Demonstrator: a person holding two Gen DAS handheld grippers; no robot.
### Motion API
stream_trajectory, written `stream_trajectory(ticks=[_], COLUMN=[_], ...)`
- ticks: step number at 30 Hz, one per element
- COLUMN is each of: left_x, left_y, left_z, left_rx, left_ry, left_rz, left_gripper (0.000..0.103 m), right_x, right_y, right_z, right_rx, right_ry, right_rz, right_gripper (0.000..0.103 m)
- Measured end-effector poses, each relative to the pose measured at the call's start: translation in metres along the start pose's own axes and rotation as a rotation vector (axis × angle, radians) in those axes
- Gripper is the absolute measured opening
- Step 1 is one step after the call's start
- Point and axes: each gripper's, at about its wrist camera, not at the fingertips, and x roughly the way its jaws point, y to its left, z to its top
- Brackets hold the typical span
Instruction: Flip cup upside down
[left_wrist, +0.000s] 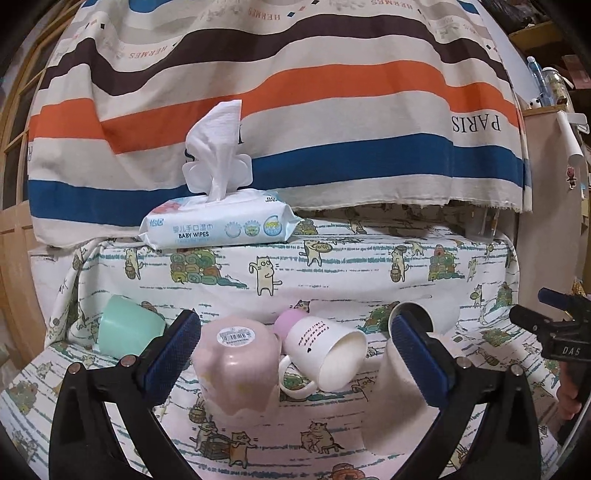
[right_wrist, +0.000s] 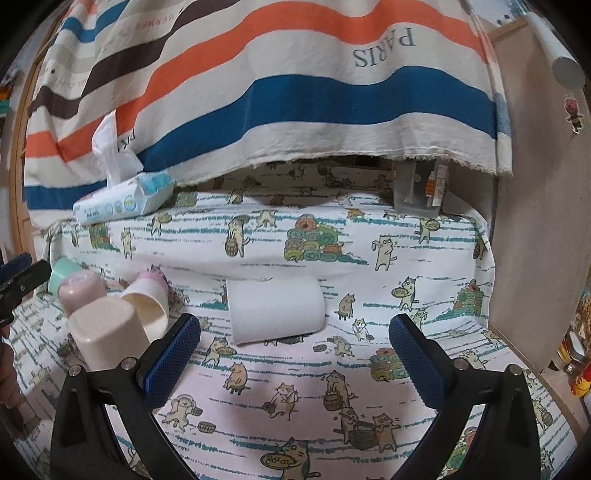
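Note:
Several cups sit on a cat-print cloth. In the left wrist view a pink cup (left_wrist: 238, 363) stands upside down, label on its base, between my open left gripper's (left_wrist: 293, 350) fingers without touching them. A white mug (left_wrist: 328, 354) with text lies on its side beside it, mouth toward me. A mint cup (left_wrist: 127, 328) lies at the left, a lilac cup (left_wrist: 288, 321) behind. A cream cup (left_wrist: 397, 391) stands upside down by the right finger. In the right wrist view a plain white cup (right_wrist: 277, 310) lies on its side ahead of my open, empty right gripper (right_wrist: 295, 350).
A baby wipes pack (left_wrist: 218, 225) with a tissue sticking up lies on the raised ledge behind. A striped cloth (left_wrist: 295, 110) hangs at the back. A grey box (right_wrist: 419, 192) sits at the ledge's right end. A wall panel (right_wrist: 535, 221) borders the right.

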Motion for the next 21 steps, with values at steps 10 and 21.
stream_trajectory(ticks=[10, 21], left_x=[0.014, 0.015], left_y=[0.008, -0.001], left_z=[-0.01, -0.012], left_rx=[-0.054, -0.018], left_ry=[0.077, 0.088], left_rz=[0.007, -0.001], left_gripper=[0.103, 0.103], right_x=[-0.001, -0.003], right_y=[0.004, 0.008], right_z=[-0.004, -0.004], right_rx=[-0.016, -0.024], right_ry=[-0.011, -0.012], right_rz=[-0.004, 0.015], right_gripper=[0.103, 0.103])
